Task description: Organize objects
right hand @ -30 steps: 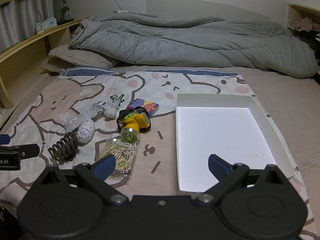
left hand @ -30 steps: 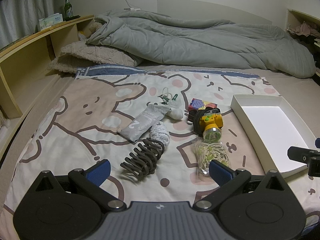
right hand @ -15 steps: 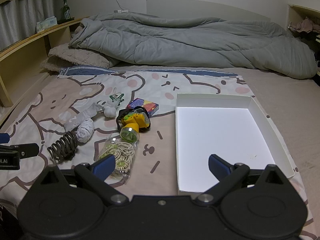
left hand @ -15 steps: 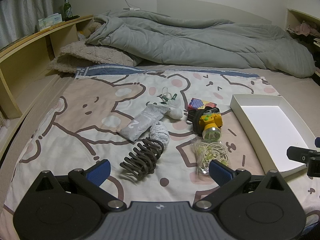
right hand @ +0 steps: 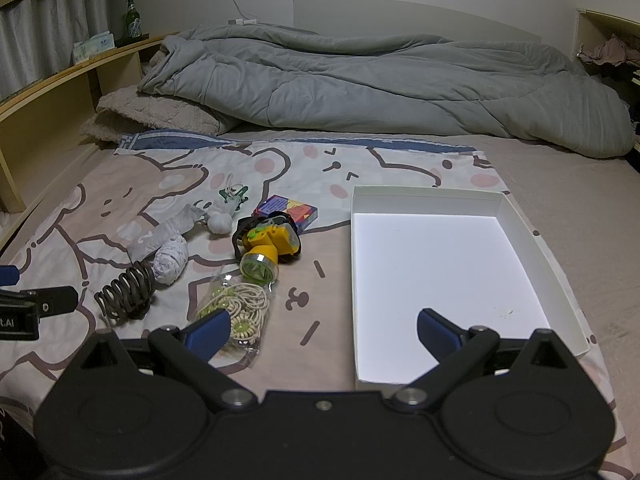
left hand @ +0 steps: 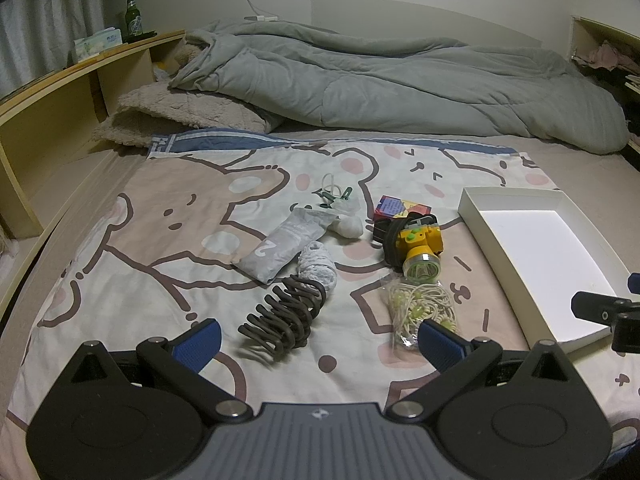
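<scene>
Nothing is picked up yet: both the left gripper (left hand: 318, 336) and right gripper (right hand: 323, 332) hover spread and empty over the clutter beside the empty white box (right hand: 524, 240), so next likely comes closing on the hair claw (left hand: 284, 312)

Dim, warm indoor light; white tray (right hand: 440, 264) floor glares, overexposed. Soft shadows. Sharp centre; fisheye bending and black vignette at frame corners.
</scene>
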Demonstrator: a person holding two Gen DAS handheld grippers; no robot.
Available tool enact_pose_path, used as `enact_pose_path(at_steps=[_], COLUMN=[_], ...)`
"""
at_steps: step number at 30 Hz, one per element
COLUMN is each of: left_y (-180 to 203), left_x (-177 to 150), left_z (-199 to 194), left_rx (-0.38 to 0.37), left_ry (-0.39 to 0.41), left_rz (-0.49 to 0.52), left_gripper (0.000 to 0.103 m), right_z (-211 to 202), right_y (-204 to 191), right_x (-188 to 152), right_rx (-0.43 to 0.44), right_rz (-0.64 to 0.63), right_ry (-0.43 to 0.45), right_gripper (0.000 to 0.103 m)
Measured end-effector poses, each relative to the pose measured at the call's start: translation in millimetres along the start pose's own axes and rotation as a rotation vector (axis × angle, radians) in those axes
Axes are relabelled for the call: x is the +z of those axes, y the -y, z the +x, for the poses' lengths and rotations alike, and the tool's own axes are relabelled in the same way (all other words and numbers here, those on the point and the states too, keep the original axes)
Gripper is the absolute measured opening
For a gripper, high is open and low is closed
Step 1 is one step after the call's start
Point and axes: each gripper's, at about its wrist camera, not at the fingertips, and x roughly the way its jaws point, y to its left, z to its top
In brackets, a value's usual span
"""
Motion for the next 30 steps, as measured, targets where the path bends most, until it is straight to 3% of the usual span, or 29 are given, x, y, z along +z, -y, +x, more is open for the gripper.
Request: enact_pose_path(at_steps=[30], left_y=[-0.2], left_x=[1.7], left_z=[-4.2], left_rx=[-0.02], left_ry=[0.025], left_rz=[-0.007], left_gripper=[0.103], right_z=[-1.0], right_y=[-1.1], right_x=[-2.8], right_rx=[-0.006], right_rz=[-0.005], right_ry=[0.008], right_gripper=[0.101])
